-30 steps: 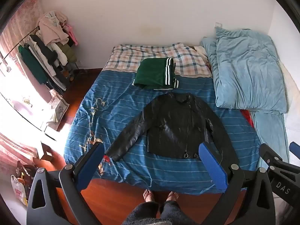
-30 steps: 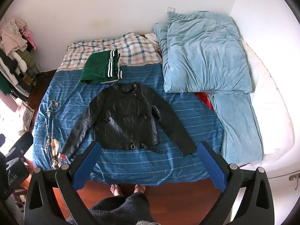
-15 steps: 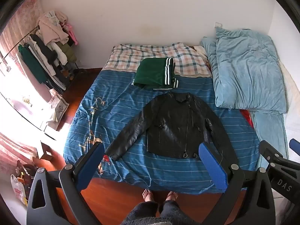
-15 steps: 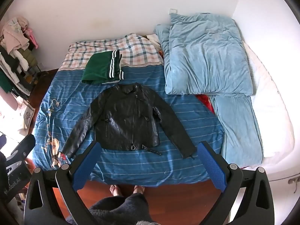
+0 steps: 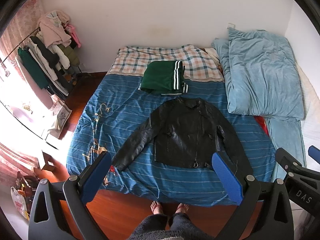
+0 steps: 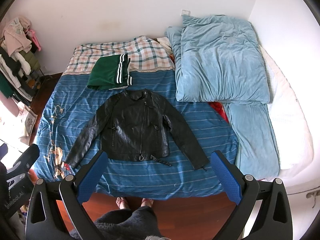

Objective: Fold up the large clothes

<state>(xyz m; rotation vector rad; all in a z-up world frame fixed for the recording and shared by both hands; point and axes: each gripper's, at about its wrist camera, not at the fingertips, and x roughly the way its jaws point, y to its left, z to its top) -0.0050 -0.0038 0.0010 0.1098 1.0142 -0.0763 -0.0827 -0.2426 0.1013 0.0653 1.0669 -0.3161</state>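
Note:
A black leather jacket [image 5: 180, 134] [image 6: 136, 128] lies flat on the blue striped bed cover [image 5: 124, 116] [image 6: 152, 172], front up and zipped, both sleeves spread out and down. My left gripper [image 5: 160, 177] is held high above the foot of the bed, open, nothing between its blue pads. In the same way my right gripper [image 6: 159, 175] hangs open and empty, well clear of the jacket. Each gripper shows at the edge of the other's view.
A folded green garment with white stripes [image 5: 164, 77] [image 6: 109, 75] sits beyond the jacket's collar. A light blue duvet [image 5: 260, 74] [image 6: 218, 64] is piled on the right. A clothes rack [image 5: 46, 60] stands at left. A person's feet [image 5: 170, 207] are on the wooden floor at the bed's foot.
Both views drifted slightly; the jacket and bed sit a little farther and higher in frame. Nothing on the bed moved and both grippers stayed open.

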